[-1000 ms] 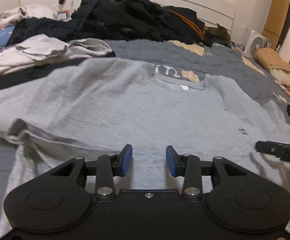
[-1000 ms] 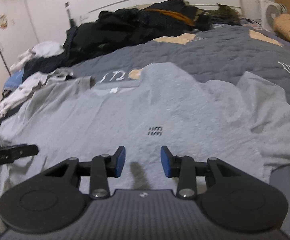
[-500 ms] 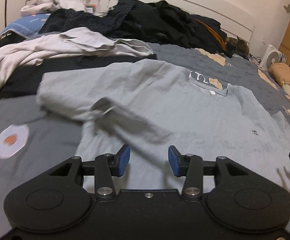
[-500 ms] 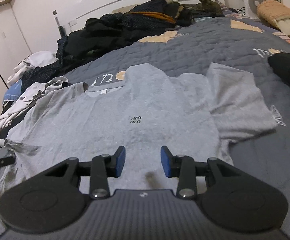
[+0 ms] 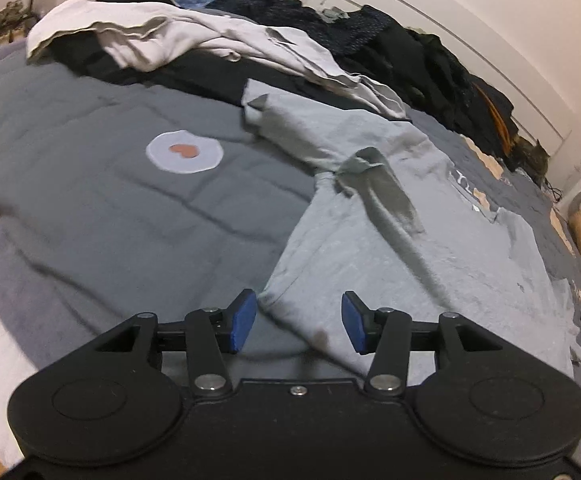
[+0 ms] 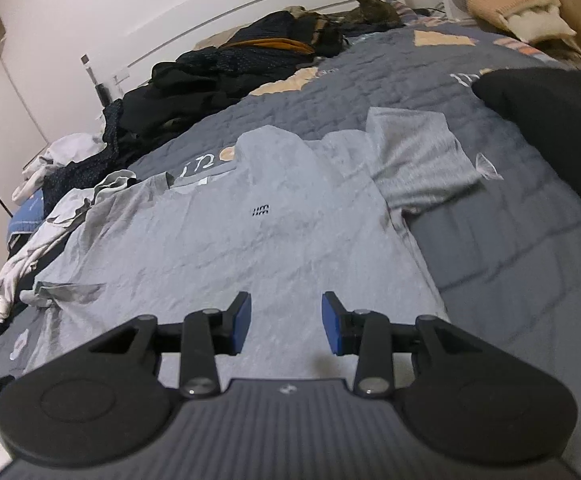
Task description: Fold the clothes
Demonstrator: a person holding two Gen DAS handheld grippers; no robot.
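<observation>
Left gripper: jaws parted, just widened, gripping nothing; the grey T-shirt's hem corner lies beneath the gap. Right gripper: jaws parted, empty, above the shirt's lower body. Beyond both, the shirt spreads flat on the grey quilt. Farthest: dark clothes pile.

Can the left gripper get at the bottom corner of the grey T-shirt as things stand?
Probably yes. The left gripper has just been opening, nothing between its pads, and the T-shirt corner lies flat on the bedspread just ahead, with nothing covering it.
</observation>
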